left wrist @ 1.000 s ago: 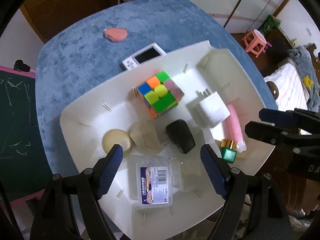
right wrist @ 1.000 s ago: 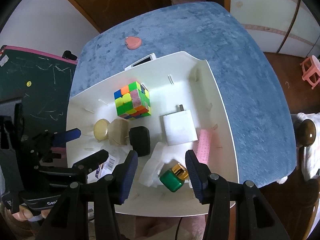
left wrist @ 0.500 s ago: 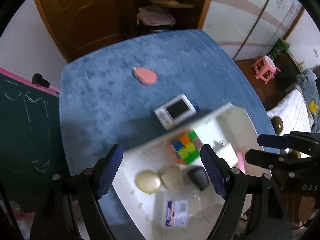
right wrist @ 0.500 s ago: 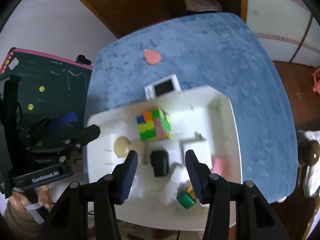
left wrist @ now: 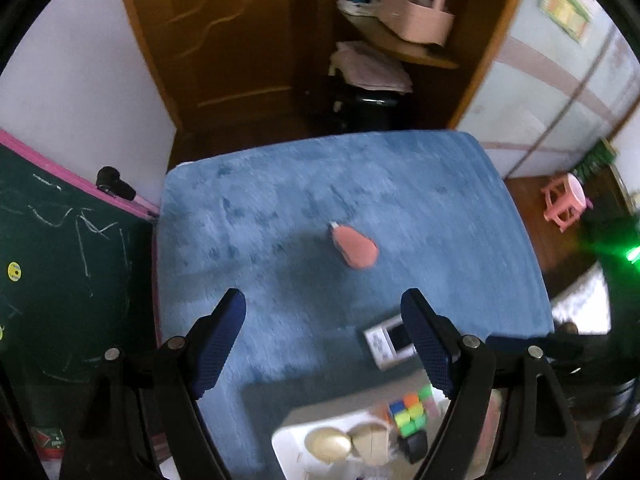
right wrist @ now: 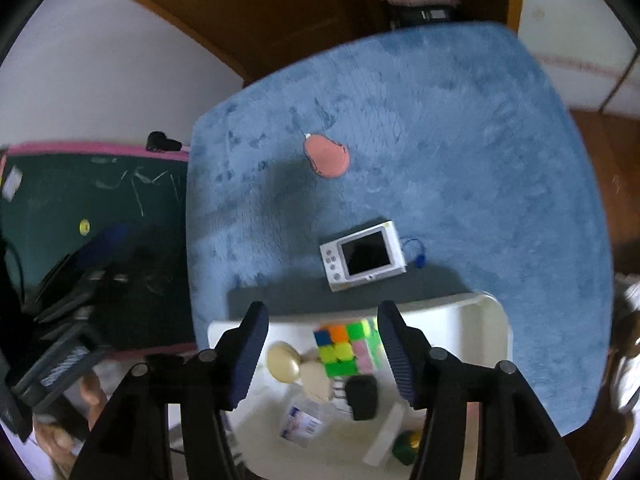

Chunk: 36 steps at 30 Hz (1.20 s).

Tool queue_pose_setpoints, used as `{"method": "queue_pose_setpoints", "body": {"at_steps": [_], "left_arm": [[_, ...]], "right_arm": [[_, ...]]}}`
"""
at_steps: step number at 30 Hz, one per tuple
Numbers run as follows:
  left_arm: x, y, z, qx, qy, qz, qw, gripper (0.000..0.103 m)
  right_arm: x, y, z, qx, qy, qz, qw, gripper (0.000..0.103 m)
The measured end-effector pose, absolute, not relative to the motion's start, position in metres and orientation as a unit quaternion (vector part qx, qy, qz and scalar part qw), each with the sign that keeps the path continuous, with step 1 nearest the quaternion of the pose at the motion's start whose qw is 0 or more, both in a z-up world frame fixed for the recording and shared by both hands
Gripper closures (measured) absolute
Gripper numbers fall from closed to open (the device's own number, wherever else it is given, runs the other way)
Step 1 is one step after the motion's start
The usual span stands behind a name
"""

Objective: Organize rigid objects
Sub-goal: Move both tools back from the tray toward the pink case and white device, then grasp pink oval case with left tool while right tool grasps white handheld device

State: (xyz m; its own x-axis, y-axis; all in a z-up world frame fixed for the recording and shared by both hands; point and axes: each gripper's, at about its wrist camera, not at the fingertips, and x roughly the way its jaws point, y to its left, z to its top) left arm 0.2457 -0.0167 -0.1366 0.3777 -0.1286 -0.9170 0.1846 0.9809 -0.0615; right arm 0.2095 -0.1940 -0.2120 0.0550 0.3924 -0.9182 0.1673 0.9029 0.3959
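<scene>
A white tray [right wrist: 496,312] on the blue table holds a colour cube [right wrist: 344,346], two beige round lids [right wrist: 283,362], a black object [right wrist: 362,396], a clear labelled box [right wrist: 302,424] and a green bottle [right wrist: 406,444]. A white handheld device with a screen [right wrist: 364,255] and a pink heart-shaped object [right wrist: 328,155] lie on the cloth beyond the tray. My left gripper [left wrist: 324,344] is open and empty, high above the cloth; the pink object [left wrist: 355,246] and the device [left wrist: 390,342] show past it. My right gripper [right wrist: 320,354] is open and empty above the tray.
A dark chalkboard with a pink frame [left wrist: 60,264] stands left of the table. A wooden door [left wrist: 224,36] and shelves [left wrist: 400,44] are behind. A pink stool [left wrist: 566,200] sits on the floor at the right.
Both grippers have risen and drawn back from the tray, tilting up towards the far side of the table. The tray now sits low in both views. Nothing was picked up.
</scene>
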Motion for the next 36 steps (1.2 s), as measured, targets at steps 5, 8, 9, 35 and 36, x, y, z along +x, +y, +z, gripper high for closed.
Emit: {"method": "queue_pose_setpoints", "body": {"at_steps": [5,8,9,35,36], "left_arm": [[0.280,-0.015,-0.145,0.005,0.561,-0.074,0.824,0.021],[0.299,-0.015,-0.156,-0.007,0.569,-0.068,0.820,0.021],[0.306,-0.015,-0.161,-0.012,0.574,-0.067,0.816,0.021],[0.386,-0.024,-0.301,-0.035,0.677,-0.134,0.722,0.021],[0.387,-0.024,-0.303,-0.033,0.678,-0.136,0.722,0.021]], "right_arm": [[0.244,-0.192,-0.251,0.241,0.725,0.075,0.641,0.045],[0.253,-0.194,-0.274,0.264,0.748,0.059,0.606,0.038],[0.255,-0.194,-0.280,0.262,0.754,0.051,0.600,0.037],[0.256,-0.172,-0.368,0.316,0.772,-0.209,0.510,0.018],[0.256,-0.169,-0.369,0.308,0.771,-0.220,0.512,0.018]]}}
